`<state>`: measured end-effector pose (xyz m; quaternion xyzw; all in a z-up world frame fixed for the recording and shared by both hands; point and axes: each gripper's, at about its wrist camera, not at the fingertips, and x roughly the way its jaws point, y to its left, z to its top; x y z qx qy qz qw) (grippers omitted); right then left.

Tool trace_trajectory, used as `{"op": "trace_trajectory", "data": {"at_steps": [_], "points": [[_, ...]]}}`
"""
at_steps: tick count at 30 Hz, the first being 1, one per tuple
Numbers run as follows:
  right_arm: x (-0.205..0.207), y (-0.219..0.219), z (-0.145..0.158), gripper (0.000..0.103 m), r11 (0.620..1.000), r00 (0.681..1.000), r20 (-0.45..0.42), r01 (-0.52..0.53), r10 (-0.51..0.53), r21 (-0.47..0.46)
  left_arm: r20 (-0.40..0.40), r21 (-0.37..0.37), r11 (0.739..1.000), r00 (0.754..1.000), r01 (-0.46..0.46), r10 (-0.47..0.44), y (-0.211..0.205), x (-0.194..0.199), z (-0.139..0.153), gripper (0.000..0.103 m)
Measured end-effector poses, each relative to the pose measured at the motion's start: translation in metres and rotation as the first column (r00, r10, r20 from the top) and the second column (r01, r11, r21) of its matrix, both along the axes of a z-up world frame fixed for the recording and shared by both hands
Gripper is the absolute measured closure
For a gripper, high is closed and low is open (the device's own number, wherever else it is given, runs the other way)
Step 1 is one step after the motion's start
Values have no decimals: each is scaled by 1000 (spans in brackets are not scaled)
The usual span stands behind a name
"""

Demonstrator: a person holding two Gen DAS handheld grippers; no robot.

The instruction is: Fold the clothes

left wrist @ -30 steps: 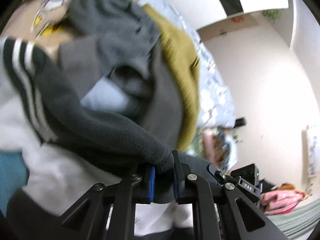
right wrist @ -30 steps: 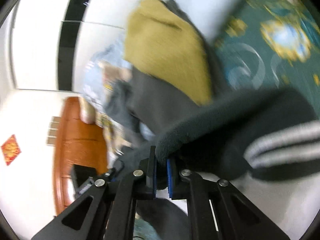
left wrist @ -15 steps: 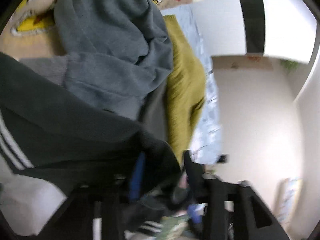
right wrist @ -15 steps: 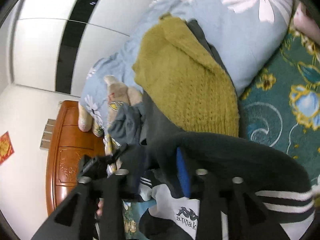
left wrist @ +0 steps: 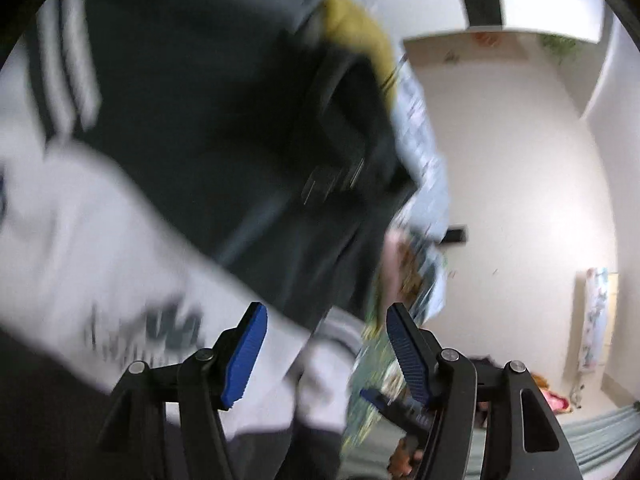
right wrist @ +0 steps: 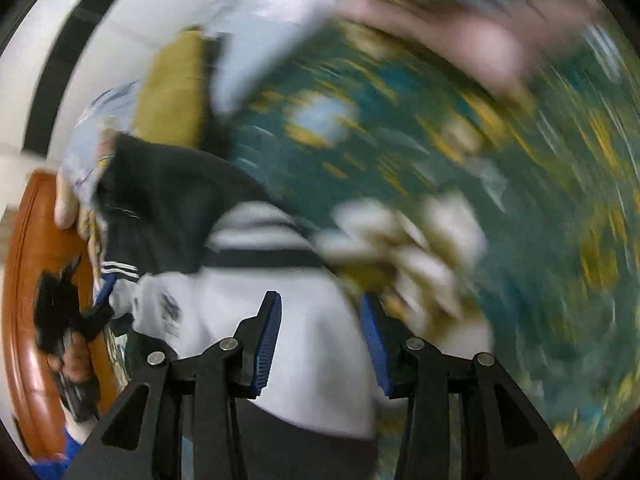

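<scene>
A black-and-white fleece jacket (left wrist: 200,152) with white stripes lies in front of my left gripper (left wrist: 324,352), which is open and holds nothing. The same jacket (right wrist: 248,280) lies spread on the bed under my right gripper (right wrist: 320,340), which is also open and empty. A mustard knit sweater (right wrist: 172,92) lies beyond the jacket, also visible in the left wrist view (left wrist: 356,28). Both views are blurred by motion.
A teal floral bedspread (right wrist: 440,140) covers the bed. A light blue flowered pillow (right wrist: 256,12) lies by the sweater. A wooden headboard (right wrist: 24,300) is at left. The other gripper shows in the right wrist view (right wrist: 68,320). White walls (left wrist: 520,160) stand beyond.
Both grippers have let go of the dark fleece edge and opened. The jacket has dropped onto the bed, and both cameras have swung quickly.
</scene>
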<state>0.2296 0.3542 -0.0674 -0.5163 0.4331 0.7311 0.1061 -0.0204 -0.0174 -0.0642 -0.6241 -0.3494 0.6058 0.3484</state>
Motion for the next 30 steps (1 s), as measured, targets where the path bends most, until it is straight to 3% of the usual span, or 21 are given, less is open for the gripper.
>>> {"op": "trace_trajectory", "data": {"at_steps": [4, 12, 15, 16, 19, 21, 25, 27, 30], "points": [[28, -6, -26, 61, 993, 999, 26, 43, -40, -114, 70, 27, 999, 997, 27, -29, 12, 17, -12, 37], [10, -35, -49, 59, 995, 998, 65, 23, -16, -100, -4, 51, 997, 998, 58, -58, 12, 19, 20, 37], [5, -43, -45, 92, 995, 999, 47, 22, -17, -97, 6, 44, 997, 998, 57, -58, 15, 25, 22, 37], [4, -45, -42, 92, 996, 999, 44, 21, -17, -89, 10, 42, 998, 998, 56, -56, 14, 26, 21, 37], [6, -35, -24, 94, 1000, 999, 49, 20, -20, -5, 8, 36, 998, 999, 45, -46, 8, 26, 22, 37], [2, -19, -3, 94, 991, 997, 77, 8, -19, 132, 1, 34, 999, 999, 35, -35, 3, 25, 23, 37], [-20, 18, 49, 94, 900, 992, 120, -15, -41, 435, 7, 30, 1000, 1000, 7, -7, -3, 22, 25, 37], [-36, 28, 61, 93, 882, 994, 107, -28, -25, 470, 10, 28, 1000, 1000, -2, 2, -3, 22, 24, 37], [-53, 34, 55, 89, 881, 992, 124, -53, -7, 471, 8, 23, 1000, 1000, -9, 9, -7, 22, 26, 37]]}}
